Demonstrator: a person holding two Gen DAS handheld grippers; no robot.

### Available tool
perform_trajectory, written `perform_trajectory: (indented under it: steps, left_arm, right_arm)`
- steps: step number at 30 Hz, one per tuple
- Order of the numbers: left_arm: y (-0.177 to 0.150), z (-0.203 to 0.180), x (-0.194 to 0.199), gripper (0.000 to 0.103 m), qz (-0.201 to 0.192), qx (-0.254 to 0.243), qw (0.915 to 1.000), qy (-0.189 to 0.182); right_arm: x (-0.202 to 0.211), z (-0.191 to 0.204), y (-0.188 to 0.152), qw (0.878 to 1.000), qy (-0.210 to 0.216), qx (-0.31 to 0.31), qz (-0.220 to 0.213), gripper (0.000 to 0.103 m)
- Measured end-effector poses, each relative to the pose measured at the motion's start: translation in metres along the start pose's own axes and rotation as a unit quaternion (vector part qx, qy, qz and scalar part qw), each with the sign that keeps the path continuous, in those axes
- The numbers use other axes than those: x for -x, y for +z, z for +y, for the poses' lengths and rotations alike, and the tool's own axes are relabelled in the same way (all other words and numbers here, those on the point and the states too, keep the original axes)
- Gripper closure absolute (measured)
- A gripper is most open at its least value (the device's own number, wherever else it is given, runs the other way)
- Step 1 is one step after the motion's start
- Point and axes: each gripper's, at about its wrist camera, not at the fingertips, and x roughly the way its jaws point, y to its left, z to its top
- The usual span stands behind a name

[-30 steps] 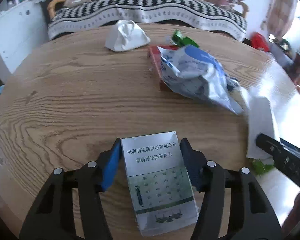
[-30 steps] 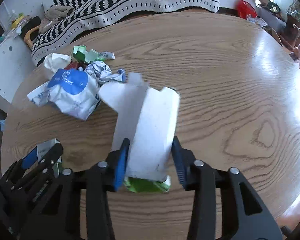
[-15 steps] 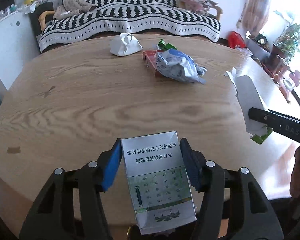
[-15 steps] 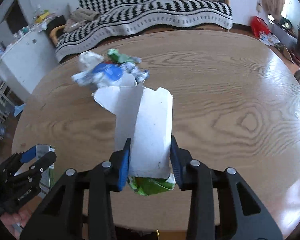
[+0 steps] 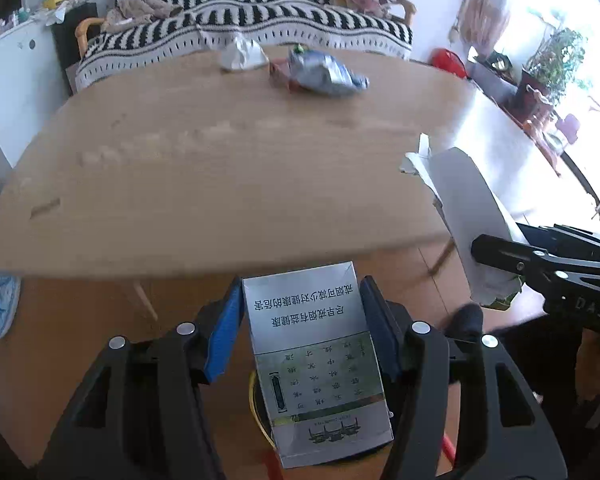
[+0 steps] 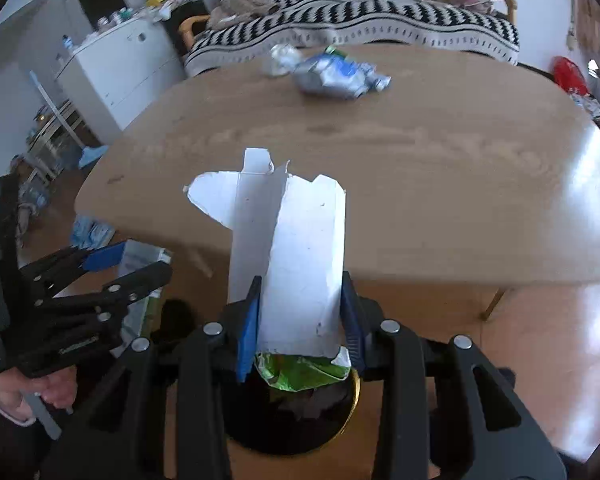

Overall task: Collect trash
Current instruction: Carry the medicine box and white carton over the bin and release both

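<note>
Mid-carry, by the look of it: both pieces of trash lifted clear of the table (image 5: 220,184) and held off its near edge, above the floor. Left gripper (image 5: 300,320) clamped on a silver cigarette pack (image 5: 316,364), blue pads (image 5: 220,340) pressed to its two long sides, printed face up. Right gripper (image 6: 300,320) clamped on a flattened white carton (image 6: 296,272) standing up out of the jaws, green printed side (image 6: 300,372) showing at the bottom end. Directly below the right gripper, a dark round bin (image 6: 296,420) with a gold rim, seemingly the drop point. Next move, as a judgement: lower the carton over the bin mouth and part the jaws, then bring the pack across from the left and release it likewise; tall carton likely to catch on the rim unless tipped in end first. Left behind near the table's far edge: a crumpled blue-and-silver wrapper (image 5: 324,76), a white paper ball (image 5: 242,56) just beside it, plus bits of red and green too blurred to name. Compared with a second ago: both grippers then low over the tabletop with wood directly beneath the pack and carton, now drawn back past the near edge, remaining litter looking much farther off, grips unchanged, bin newly in sight
</note>
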Motion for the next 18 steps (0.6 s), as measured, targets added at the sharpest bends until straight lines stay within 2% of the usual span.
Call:
perform_trajectory:
  steps: [4,8,11,18]
  left_arm:
    - [-0.032,0.001,0.001,0.046,0.024,0.011,0.9996,-0.011]
    - [-0.048,-0.003,-0.007,0.046,0.052,0.018,0.9982,-0.025]
    - [-0.05,-0.007,-0.013,0.046,0.06,0.011,0.9978,-0.024]
    - [-0.047,-0.007,-0.013,0.046,0.058,0.009,0.998,-0.023]
  right_arm:
    - [-0.003,0.009,-0.031,1.0,0.012,0.01,0.026,0.066]
    - [-0.014,0.013,-0.055,0.998,0.018,0.007,0.062,0.066]
    - [-0.021,0.013,-0.06,0.996,0.03,-0.004,0.08,0.066]
    - [-0.024,0.012,-0.055,0.996,0.033,-0.008,0.084,0.066]
